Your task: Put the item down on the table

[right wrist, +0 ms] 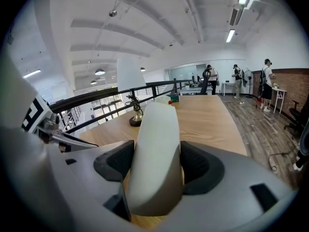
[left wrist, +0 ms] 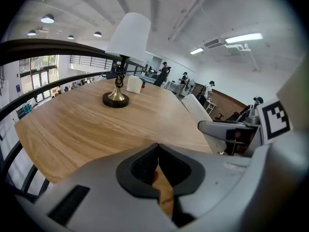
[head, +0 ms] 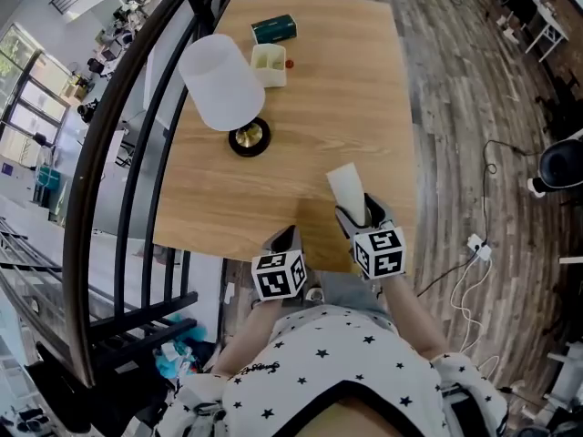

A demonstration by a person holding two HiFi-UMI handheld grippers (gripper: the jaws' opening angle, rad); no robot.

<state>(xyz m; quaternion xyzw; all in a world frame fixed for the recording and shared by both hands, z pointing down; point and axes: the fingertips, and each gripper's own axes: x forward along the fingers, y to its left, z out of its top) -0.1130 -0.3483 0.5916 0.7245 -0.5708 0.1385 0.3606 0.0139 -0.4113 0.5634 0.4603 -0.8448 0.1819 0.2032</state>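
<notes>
My right gripper point(head: 358, 211) is shut on a long white plastic item point(right wrist: 156, 151) that sticks out forward between its jaws. In the head view the white item point(head: 347, 187) reaches out over the near right part of the wooden table point(head: 346, 98). My left gripper point(head: 285, 239) sits at the table's near edge, a little left of the right one. Its jaws meet with nothing between them point(left wrist: 157, 166). From the left gripper view the right gripper point(left wrist: 236, 132) shows at the right with the white item point(left wrist: 198, 109) pointing away.
A table lamp with a white shade point(head: 221, 82) and a black round base point(head: 249, 138) stands left of centre. At the far end lie a dark green box point(head: 274, 29), a cream tray point(head: 268, 65) and a small red thing point(head: 290, 63). A black railing point(head: 127, 171) runs along the left edge. People stand far off point(right wrist: 266, 83).
</notes>
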